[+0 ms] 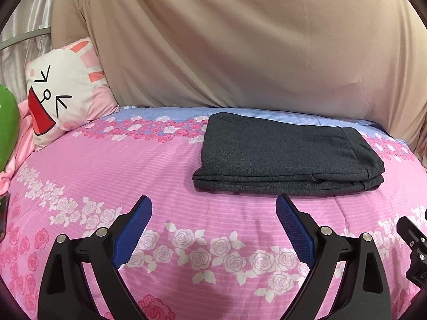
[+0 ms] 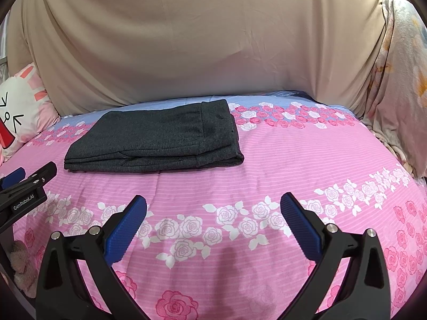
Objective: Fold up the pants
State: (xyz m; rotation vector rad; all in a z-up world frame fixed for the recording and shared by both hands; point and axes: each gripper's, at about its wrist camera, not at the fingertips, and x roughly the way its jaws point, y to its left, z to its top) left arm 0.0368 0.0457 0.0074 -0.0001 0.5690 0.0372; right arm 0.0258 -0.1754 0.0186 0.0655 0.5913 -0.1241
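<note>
We see first the beige cloth (image 1: pixel 226 40) that hangs as a wide backdrop behind the bed, draped in long soft folds. Below it spreads the pink bedspread (image 1: pixel 133 176), striped and printed with bands of white and pink roses, with a pale blue strip along its far edge. On that far part of the bedspread lie the dark grey pants (image 1: pixel 285 157), folded into a neat flat rectangle of several stacked layers, the waistband end turned to the right. In the left wrist view they sit ahead and to the right; in the right wrist view they sit ahead and to the left, well apart from both tools.

At the far left leans a white and pink rabbit pillow (image 1: pixel 64 90) with a drawn face, and beside it, at the frame's edge, we make out part of a green object (image 1: pixel 8 125). On the right side a pale floral blanket (image 2: pixel 400 85) hangs in folds.

Our left gripper (image 1: pixel 213 208) hovers over the bedspread with its blue pads spread wide, holding nothing. Our right gripper (image 2: pixel 213 205) does the same, its jaws wide apart and empty above the rose band.
</note>
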